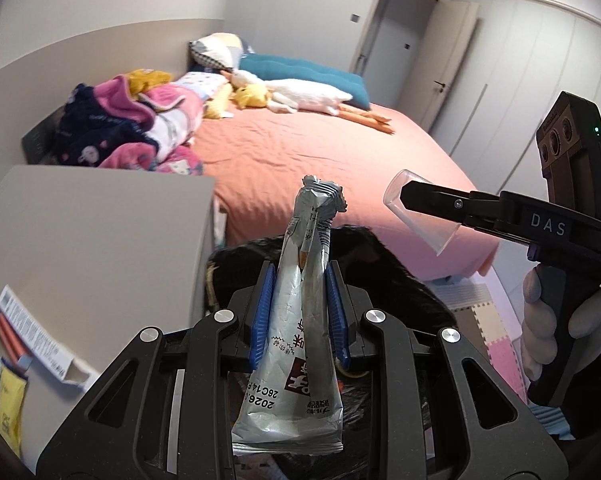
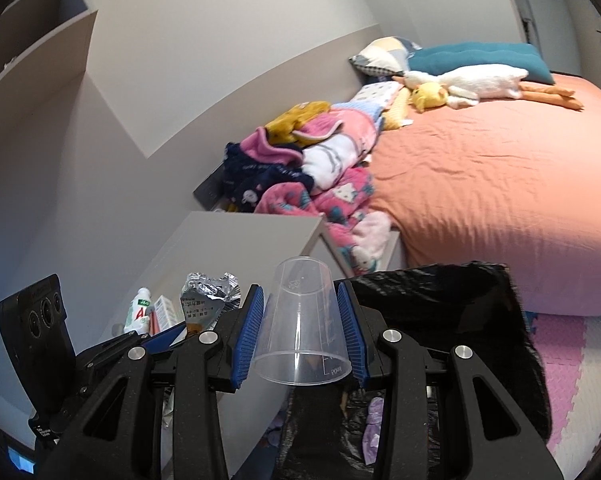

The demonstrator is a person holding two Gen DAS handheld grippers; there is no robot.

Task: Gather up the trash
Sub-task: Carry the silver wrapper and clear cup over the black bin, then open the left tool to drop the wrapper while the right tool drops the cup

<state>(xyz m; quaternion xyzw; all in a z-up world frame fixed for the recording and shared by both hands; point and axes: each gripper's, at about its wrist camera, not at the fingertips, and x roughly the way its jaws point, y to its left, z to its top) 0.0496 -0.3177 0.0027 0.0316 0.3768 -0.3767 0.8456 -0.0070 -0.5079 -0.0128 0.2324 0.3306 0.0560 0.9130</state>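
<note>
My left gripper is shut on a crumpled silver foil wrapper that stands up between its blue pads. In the right wrist view the same wrapper shows at lower left. My right gripper is shut on a clear plastic cup, held upside down with its mouth toward the camera. The left wrist view shows that cup at the tip of the right gripper, held by a gloved hand. A black trash bag lies open just below and ahead of both grippers.
A grey nightstand at left carries a box, a small white bottle and packets. Beyond is a bed with an orange sheet, piled clothes and plush toys. Foam mats cover the floor.
</note>
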